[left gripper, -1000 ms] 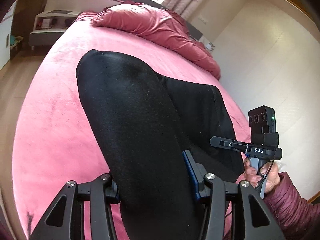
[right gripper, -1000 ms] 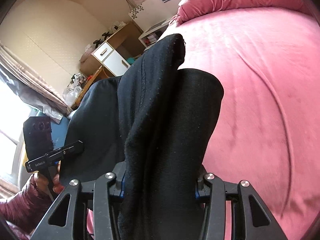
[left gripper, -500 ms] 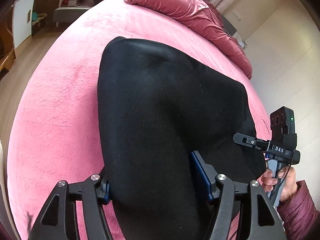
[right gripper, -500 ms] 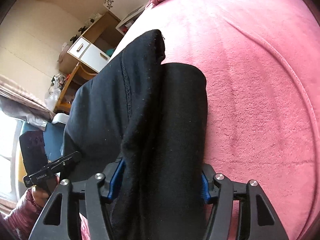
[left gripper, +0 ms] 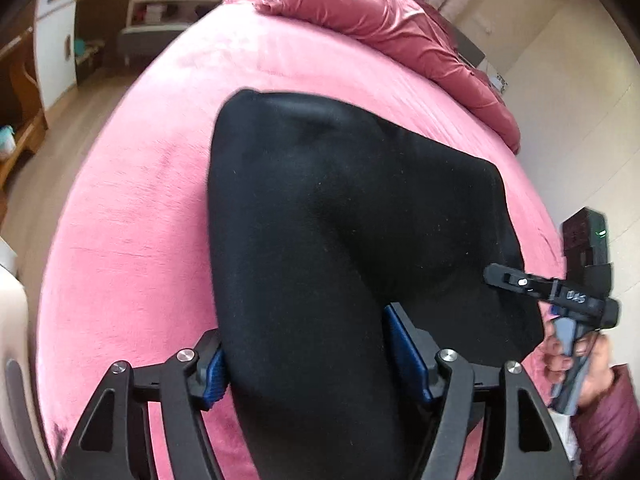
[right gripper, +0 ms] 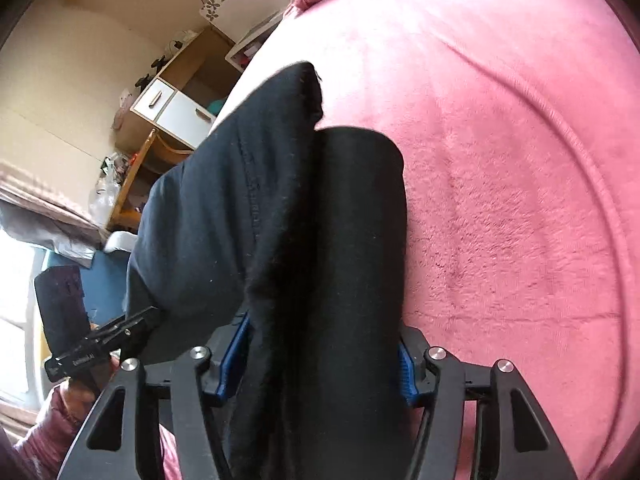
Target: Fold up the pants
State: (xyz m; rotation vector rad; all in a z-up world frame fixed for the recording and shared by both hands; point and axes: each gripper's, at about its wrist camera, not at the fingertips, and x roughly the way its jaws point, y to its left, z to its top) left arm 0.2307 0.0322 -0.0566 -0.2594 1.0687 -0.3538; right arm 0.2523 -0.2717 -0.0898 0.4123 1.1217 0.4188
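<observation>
Over the pink bed [left gripper: 132, 248], lowering the black pants [left gripper: 320, 240] nearer than a second ago; left gripper [left gripper: 304, 360] and right gripper [right gripper: 320, 356] both pinching thick cloth, laying the fold down.

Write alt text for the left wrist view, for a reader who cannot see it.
Black pants fill the middle of the view, clamped between the left tongs and draped forward over a pink bed. At the right edge the right tongs hold the pants' other side. A crumpled red duvet lies at the bed's far end.
</observation>
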